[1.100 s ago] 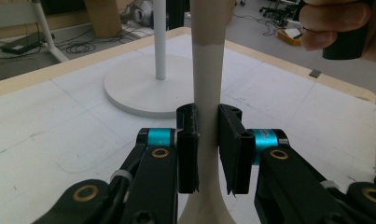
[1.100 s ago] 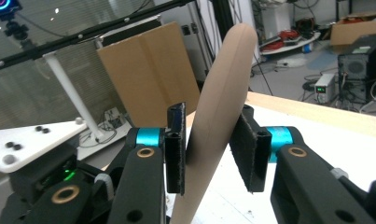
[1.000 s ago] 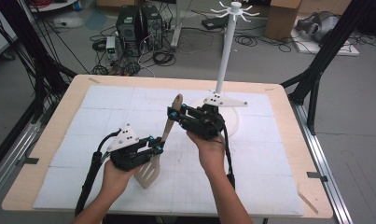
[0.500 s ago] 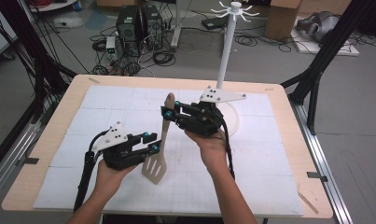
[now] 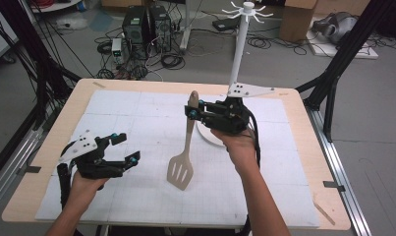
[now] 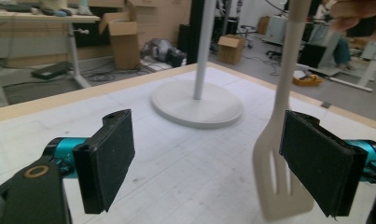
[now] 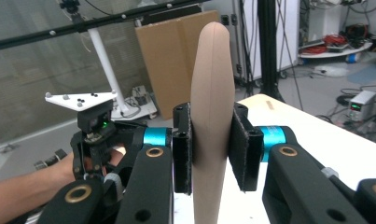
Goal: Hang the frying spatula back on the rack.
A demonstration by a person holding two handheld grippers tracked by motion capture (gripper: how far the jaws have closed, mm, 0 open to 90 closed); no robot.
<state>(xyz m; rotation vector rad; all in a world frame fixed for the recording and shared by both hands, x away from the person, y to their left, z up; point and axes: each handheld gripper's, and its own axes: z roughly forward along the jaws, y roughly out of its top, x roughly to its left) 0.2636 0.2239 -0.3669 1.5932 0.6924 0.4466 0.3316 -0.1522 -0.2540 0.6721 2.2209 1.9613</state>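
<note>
Right gripper [image 5: 193,109]: jaws clamped on the handle of the spatula [image 5: 183,153], one pad [image 7: 181,148] on each side of the wooden grip; the hand sat at about 1 o'clock from the table's centre. Spatula hung near upright, handle top up, slotted blade down, just over the white mat [image 5: 136,123] at mid-table; whether the blade touched the mat cannot be told.

Left gripper [image 5: 128,147]: jaws wide apart with nothing between them, having just been opening. Position about 8 o'clock on the table, well apart from the spatula. In the left gripper view the blade [image 6: 274,154] stood behind the far pad [image 6: 316,165], not between the pads.

Change noted: the left gripper had let go of the blade end, so the spatula was carried by the right gripper alone; the handover reads as complete.

Against the earlier frame: the left hand had drawn back toward 8 o'clock from beside the blade; the right had lifted the spatula more upright.

Hook stand [image 5: 241,49]: at 12 o'clock, base [image 6: 197,105] on the mat, hooks bare.
</note>
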